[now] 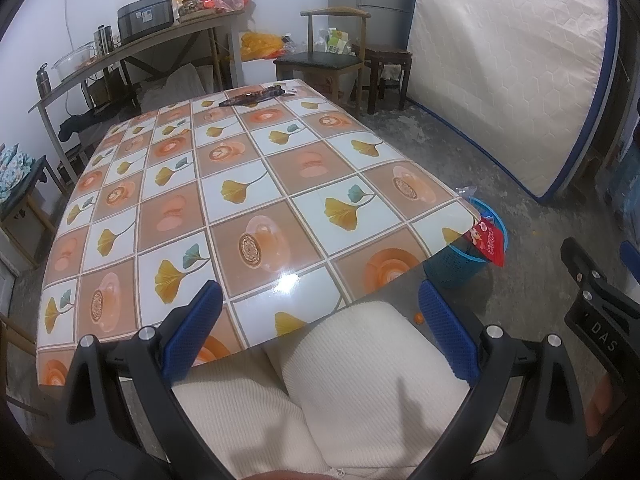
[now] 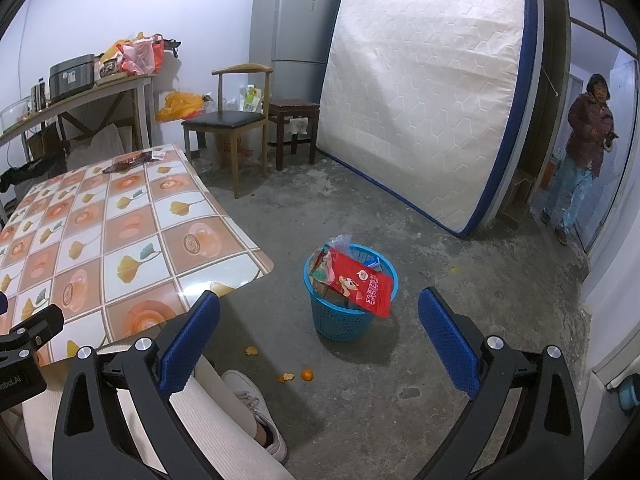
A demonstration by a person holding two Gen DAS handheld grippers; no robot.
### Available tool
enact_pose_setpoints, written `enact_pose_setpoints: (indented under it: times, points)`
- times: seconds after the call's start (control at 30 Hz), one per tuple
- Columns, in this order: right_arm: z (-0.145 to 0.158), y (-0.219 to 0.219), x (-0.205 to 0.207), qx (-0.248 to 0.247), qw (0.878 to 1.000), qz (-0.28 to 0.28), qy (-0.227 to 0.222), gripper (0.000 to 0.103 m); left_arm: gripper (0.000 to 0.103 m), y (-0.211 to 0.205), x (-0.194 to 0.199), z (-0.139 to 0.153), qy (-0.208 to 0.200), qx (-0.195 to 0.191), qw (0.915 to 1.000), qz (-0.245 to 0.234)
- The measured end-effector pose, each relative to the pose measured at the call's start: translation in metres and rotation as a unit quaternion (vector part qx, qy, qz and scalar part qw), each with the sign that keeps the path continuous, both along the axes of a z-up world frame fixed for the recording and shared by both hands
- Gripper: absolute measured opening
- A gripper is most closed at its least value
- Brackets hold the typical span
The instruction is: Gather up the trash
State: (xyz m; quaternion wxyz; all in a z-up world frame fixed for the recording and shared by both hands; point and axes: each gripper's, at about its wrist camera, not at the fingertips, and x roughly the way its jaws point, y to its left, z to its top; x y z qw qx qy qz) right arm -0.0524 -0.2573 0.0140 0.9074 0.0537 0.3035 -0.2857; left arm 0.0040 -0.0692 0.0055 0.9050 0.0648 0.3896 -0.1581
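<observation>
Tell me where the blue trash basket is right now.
The blue trash basket stands on the concrete floor just past the table's near right corner, centred in the right wrist view, with a red wrapper draped over its rim.

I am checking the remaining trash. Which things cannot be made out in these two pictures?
- Dark wrapper at the table's far edge: too small in both views, print unreadable.
- Blue basket contents: the red packet covers them; in the left view the table hides part.
- Floor under the table: hidden.
</observation>
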Motion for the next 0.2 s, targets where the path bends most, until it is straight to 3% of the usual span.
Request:
enact_pose_setpoints:
  times: [0.2]
  points:
    - [0.0015, -0.0008, -0.0006, 0.0, 1.0, -0.001, -0.001, 0.096, 0.094, 0.0016, -0.0002, -0.0031, 0.003, 0.0, 1.0, 0.0]
